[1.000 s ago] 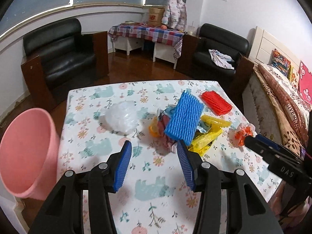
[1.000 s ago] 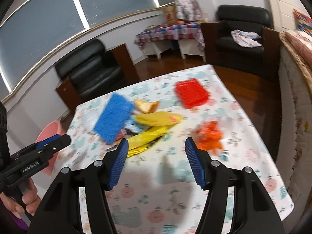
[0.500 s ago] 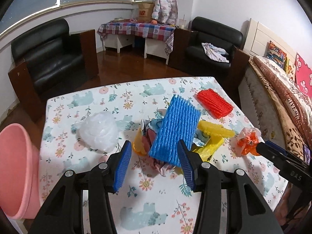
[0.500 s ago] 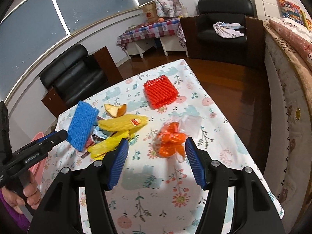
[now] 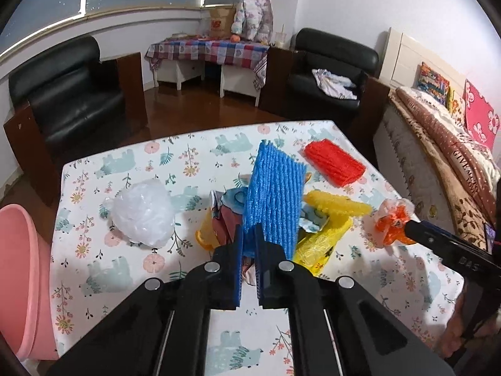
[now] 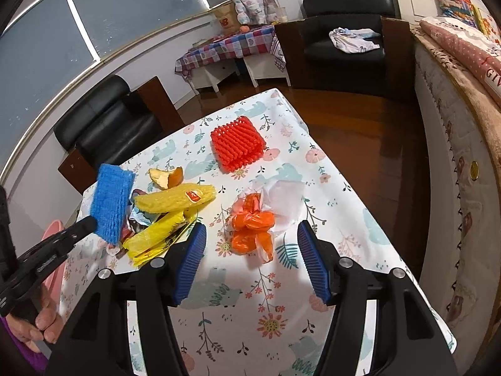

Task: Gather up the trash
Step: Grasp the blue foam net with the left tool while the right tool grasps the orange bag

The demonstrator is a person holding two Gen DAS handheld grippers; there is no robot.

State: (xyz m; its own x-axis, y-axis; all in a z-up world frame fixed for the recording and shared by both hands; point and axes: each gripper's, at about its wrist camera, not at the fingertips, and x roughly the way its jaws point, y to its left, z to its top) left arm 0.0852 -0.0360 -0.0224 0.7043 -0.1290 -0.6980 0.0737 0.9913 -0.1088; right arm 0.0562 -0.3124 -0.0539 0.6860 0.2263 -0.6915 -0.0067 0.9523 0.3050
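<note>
The blue ribbed foam fruit sleeve (image 5: 275, 194) tilts up off the middle of the floral-clothed table (image 5: 131, 269), its near edge pinched between the closed pads of the left gripper (image 5: 249, 244). The step in hand looks like carrying it left to the pink plastic bin (image 5: 18, 279). The right gripper (image 6: 250, 244) hovers spread wide around the crumpled orange plastic bag (image 6: 253, 228), likely next.

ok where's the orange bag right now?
The orange bag lies on the table between the open fingers of the right gripper, right of the yellow wrappers.
</note>
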